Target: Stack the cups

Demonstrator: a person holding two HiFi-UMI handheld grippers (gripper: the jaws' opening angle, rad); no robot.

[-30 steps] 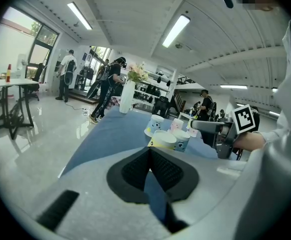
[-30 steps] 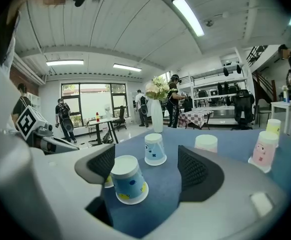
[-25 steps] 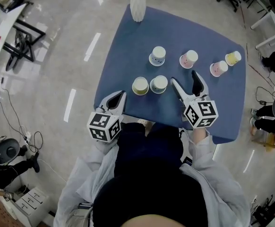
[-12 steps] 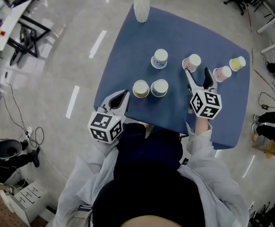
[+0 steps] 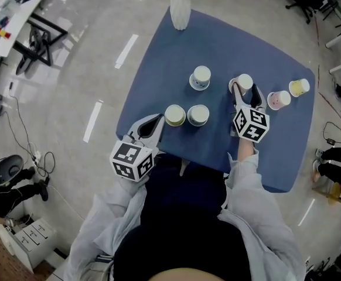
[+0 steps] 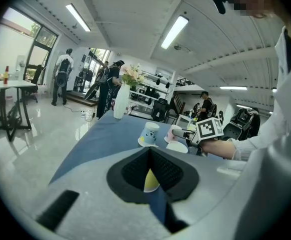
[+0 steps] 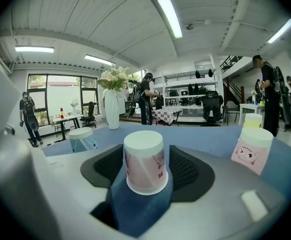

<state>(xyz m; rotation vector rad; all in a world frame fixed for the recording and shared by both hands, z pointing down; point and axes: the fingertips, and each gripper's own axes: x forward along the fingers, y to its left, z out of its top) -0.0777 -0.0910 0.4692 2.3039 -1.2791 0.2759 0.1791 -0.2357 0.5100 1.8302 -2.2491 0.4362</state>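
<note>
Several paper cups stand upside down on the blue table (image 5: 217, 40). My right gripper (image 5: 245, 89) straddles a pink-patterned white cup (image 5: 244, 81), which fills the middle of the right gripper view (image 7: 144, 159). Its jaws have just been closing, and a thin gap still shows at each pad. My left gripper (image 5: 149, 124) hovers at the near left edge, shut and empty, pointing at a yellow-green cup (image 5: 174, 115) seen through its jaws (image 6: 151, 180). A pale blue cup (image 5: 198, 115) stands beside that one. A blue-printed cup (image 5: 201, 76) stands further back.
A pink cup with a face (image 5: 279, 99) and a yellow cup (image 5: 300, 87) sit at the right, close behind my right gripper (image 7: 252, 149). A white vase (image 5: 180, 10) stands at the table's far edge. People and office chairs are in the background.
My right gripper has moved forward and down across the table, and the pink-patterned cup now stands between its jaws, which are narrower. The left gripper has hardly moved.
</note>
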